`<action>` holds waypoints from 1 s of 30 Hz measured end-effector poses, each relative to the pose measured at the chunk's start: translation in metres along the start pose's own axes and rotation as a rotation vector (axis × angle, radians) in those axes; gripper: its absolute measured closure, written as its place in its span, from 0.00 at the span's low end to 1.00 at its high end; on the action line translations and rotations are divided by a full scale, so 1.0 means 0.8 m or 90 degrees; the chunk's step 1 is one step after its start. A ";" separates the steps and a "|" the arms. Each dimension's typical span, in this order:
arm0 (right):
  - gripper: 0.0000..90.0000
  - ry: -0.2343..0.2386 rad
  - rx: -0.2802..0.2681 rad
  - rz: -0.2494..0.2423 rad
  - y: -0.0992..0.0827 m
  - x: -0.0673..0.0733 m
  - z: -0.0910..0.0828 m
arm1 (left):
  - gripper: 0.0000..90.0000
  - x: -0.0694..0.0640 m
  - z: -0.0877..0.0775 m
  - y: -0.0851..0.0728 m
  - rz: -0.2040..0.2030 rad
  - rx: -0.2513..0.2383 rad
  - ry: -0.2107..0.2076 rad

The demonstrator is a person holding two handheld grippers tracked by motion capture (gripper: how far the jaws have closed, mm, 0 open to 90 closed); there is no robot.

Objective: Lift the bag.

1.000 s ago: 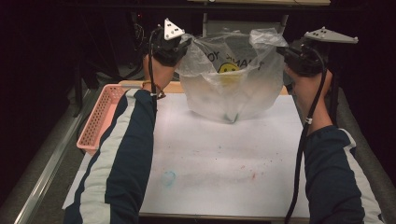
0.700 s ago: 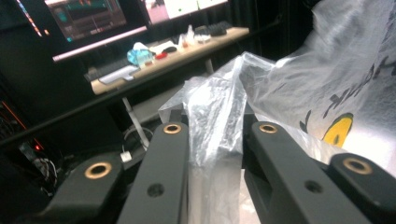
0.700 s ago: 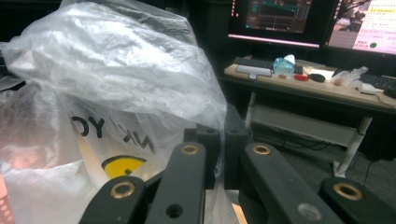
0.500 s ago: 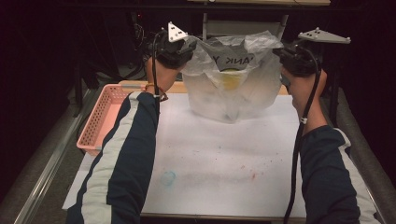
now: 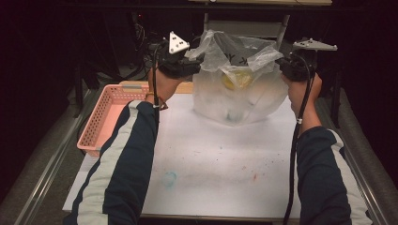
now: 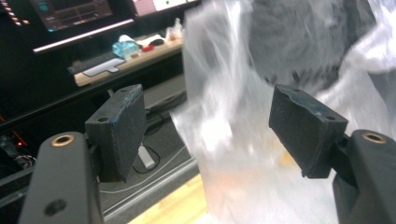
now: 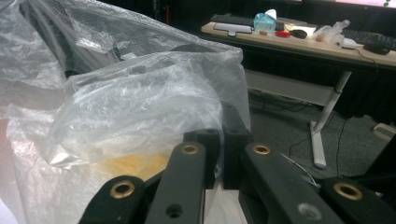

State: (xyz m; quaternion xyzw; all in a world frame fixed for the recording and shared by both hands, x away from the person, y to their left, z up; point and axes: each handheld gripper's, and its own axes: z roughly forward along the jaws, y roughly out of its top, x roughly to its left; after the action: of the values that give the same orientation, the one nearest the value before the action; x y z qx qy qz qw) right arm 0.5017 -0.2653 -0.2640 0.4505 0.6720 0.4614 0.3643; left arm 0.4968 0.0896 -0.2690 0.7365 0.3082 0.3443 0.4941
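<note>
Right tool (image 7: 219, 154) pinched on crinkled clear plastic bag (image 5: 239, 89) — left tool (image 6: 210, 126) freshly opened, bag between — yellow inside.

Dark room, black surround beyond the table (image 5: 220, 154), whose white top is stained. Grey carpet floor (image 7: 280, 126) with loose cables. Long wooden desk (image 7: 299, 44) at the back carrying keyboards, a blue-capped bottle (image 7: 265, 21), small clutter. Lit monitor (image 6: 70, 11) above another desk.
</note>
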 end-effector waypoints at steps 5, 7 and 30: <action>0.99 0.007 0.006 -0.005 -0.011 0.002 -0.001 | 0.30 -0.011 0.013 -0.031 0.001 0.027 -0.019; 0.97 0.011 0.006 -0.002 -0.014 0.003 -0.002 | 0.30 -0.017 0.018 -0.044 0.007 0.040 -0.023; 0.28 0.014 -0.070 -0.090 -0.005 0.026 -0.046 | 0.31 -0.017 0.015 -0.066 0.002 0.055 0.011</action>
State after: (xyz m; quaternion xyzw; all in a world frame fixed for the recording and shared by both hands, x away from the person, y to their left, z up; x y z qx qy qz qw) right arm 0.4603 -0.2571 -0.2577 0.3762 0.6798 0.4751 0.4130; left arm 0.4923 0.0895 -0.3248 0.7547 0.3258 0.3378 0.4585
